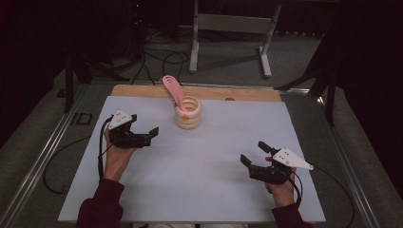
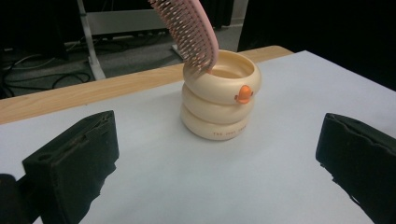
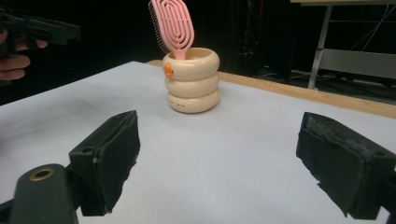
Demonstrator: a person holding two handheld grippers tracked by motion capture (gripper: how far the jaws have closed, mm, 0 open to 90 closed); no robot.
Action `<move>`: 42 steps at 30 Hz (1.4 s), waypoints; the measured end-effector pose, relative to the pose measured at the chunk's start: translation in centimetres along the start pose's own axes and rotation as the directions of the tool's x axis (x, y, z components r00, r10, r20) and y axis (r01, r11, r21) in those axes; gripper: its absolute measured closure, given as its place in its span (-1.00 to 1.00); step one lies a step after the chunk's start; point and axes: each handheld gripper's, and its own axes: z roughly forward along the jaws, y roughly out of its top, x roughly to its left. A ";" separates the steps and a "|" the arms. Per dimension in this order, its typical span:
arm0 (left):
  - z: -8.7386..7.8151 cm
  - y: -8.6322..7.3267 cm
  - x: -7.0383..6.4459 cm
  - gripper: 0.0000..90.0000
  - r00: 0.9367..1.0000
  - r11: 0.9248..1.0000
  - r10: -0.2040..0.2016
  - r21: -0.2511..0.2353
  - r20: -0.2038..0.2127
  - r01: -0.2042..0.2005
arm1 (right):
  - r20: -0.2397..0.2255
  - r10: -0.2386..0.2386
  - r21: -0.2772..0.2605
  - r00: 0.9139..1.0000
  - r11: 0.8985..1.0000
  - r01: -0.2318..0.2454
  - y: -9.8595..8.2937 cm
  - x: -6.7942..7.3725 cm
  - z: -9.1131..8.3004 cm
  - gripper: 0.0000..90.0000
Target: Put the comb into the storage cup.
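Right gripper (image 1: 253,156) & left gripper (image 1: 145,131) hang w/ jaws wide apart, holding nothing. Pink brush (image 1: 173,88) stands in cream cup (image 1: 188,114) at table's (image 1: 199,180) back. Pull sideways, cup may tip.

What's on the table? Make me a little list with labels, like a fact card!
Surface: white board on a wooden table
Cup: cream ringed holder with an orange knob, standing upright near the far edge
In the cup: pink hairbrush, bristle head up, leaning on the rim
Left tongs: open, empty, held nearest the cup
Right tongs: open, empty, farther back toward the person
Touching the cup: neither tongs
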 end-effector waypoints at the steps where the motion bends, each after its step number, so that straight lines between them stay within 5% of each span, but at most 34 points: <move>1: -0.2 -0.1 0.0 -1.00 1.000 1.000 0.000 -0.003 0.000 0.000 | 0.000 0.000 0.001 1.000 1.000 0.000 0.0 0.0 0.0 -0.70; 18: -4.4 -3.0 -0.2 -1.00 1.000 0.999 0.014 -0.044 -0.014 -0.014 | 0.008 -0.012 0.016 1.000 1.000 0.012 -0.2 0.1 0.2 -0.70; 42: -7.5 -6.4 -0.8 -1.00 0.998 0.995 0.042 -0.085 -0.056 -0.047 | 0.022 -0.034 0.039 0.999 0.999 0.033 -0.7 0.0 0.0 -0.71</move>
